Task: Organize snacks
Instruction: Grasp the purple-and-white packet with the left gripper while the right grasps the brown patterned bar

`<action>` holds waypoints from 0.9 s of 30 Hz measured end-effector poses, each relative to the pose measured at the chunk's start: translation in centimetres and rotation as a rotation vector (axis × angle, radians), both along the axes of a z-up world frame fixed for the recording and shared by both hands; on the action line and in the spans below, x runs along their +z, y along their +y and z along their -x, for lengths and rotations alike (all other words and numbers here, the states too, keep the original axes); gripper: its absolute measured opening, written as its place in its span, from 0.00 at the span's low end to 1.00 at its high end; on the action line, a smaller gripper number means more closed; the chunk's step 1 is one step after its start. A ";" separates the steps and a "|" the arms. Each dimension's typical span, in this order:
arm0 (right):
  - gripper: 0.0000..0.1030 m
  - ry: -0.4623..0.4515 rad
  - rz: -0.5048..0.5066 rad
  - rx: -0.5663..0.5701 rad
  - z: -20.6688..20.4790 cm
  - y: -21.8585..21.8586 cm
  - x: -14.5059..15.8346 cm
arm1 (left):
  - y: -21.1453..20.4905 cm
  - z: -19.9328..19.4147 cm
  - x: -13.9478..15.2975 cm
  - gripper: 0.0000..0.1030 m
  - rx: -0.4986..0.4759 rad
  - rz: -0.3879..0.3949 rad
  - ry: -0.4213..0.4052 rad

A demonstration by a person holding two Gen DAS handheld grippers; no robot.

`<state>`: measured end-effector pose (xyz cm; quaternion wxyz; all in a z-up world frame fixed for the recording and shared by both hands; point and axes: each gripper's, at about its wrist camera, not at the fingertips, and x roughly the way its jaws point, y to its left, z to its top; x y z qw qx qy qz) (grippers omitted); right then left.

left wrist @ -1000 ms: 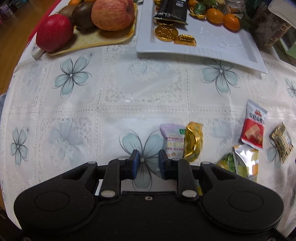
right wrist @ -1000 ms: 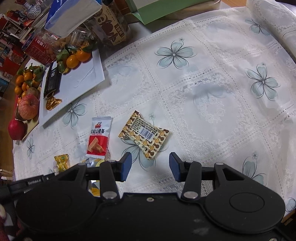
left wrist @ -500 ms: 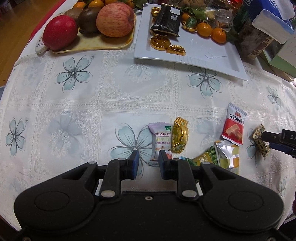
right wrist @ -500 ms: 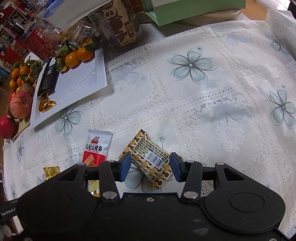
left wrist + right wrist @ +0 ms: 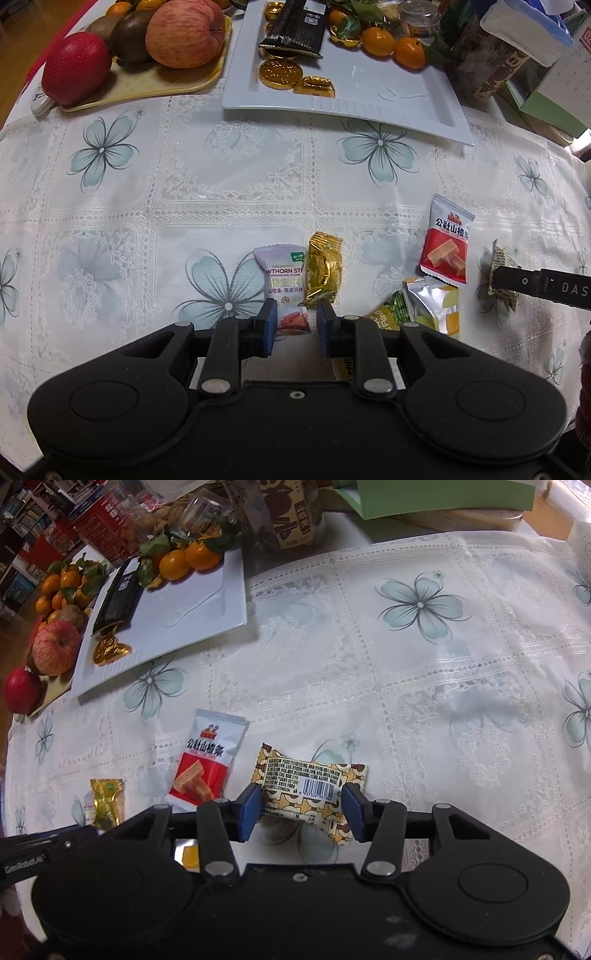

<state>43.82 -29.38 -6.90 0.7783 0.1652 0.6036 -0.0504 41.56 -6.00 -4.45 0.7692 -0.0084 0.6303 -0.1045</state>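
The brown patterned packet (image 5: 308,788) was straddled crosswise by the right gripper (image 5: 300,810), jaws apart at its short ends, while the left gripper (image 5: 294,326) was held narrowly apart over the purple packet (image 5: 285,288).

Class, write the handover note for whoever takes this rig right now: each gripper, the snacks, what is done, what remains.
Right gripper: jaws have just been opening, straddling the brown patterned packet; grip unclear.
Left gripper: narrow gap over the purple hawthorn packet, not gripping.
Loose on the cloth: gold candy, red packet, green and silver packets.
Done: gold coins and a black bar lie on the white tray.
Left: move the loose snacks there.
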 end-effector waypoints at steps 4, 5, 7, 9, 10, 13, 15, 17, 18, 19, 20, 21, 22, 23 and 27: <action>0.50 0.021 -0.039 0.044 0.2 0.8 0.1 | -0.7 -0.1 -0.3 0.31 0.008 -0.035 -0.017; 0.50 0.017 -0.035 0.044 0.2 0.9 0.2 | -0.7 -0.1 -0.3 0.32 0.009 -0.039 -0.020; 0.50 0.010 -0.033 0.049 0.2 1.1 0.3 | -0.6 -0.1 -0.2 0.33 0.017 -0.049 -0.025; 0.51 0.003 -0.029 0.056 0.2 1.2 0.5 | -0.4 0.1 -0.1 0.33 0.020 -0.045 -0.026; 0.51 -0.002 -0.026 0.058 0.2 1.3 0.5 | -0.3 0.1 -0.1 0.33 0.021 -0.042 -0.027; 0.54 -0.019 0.007 0.058 0.1 1.4 0.5 | 0.1 -0.1 -0.1 0.33 0.039 -0.041 -0.027; 0.54 -0.031 0.045 0.053 0.0 1.4 0.4 | 0.3 -0.3 -0.4 0.33 0.048 -0.036 -0.021; 0.55 -0.047 0.060 0.050 0.0 1.3 0.3 | 0.2 -0.4 -0.7 0.33 0.041 -0.025 -0.010; 0.55 -0.052 0.057 0.050 0.0 1.3 0.3 | 0.2 -0.4 -0.9 0.33 0.036 -0.021 -0.005; 0.55 -0.059 0.050 0.047 -0.1 1.3 0.3 | 0.2 -0.5 -1.0 0.34 0.033 -0.022 -0.003; 0.56 -0.067 0.040 0.042 -0.1 1.3 0.2 | 0.1 -0.5 -1.2 0.35 0.032 -0.028 -0.005; 0.57 -0.077 0.031 0.038 -0.1 1.2 0.2 | 0.1 -0.5 -1.3 0.36 0.031 -0.031 -0.008; 0.58 -0.088 0.025 0.036 -0.2 1.3 0.2 | 0.1 -0.6 -1.5 0.38 0.031 -0.032 -0.009; 0.59 -0.097 0.023 0.034 -0.3 1.3 0.1 | 0.1 -0.7 -1.6 0.39 0.032 -0.030 -0.009; 0.59 -0.098 0.032 0.036 -0.7 1.5 -0.6 | -0.1 -0.8 -1.7 0.43 0.028 -0.028 -0.017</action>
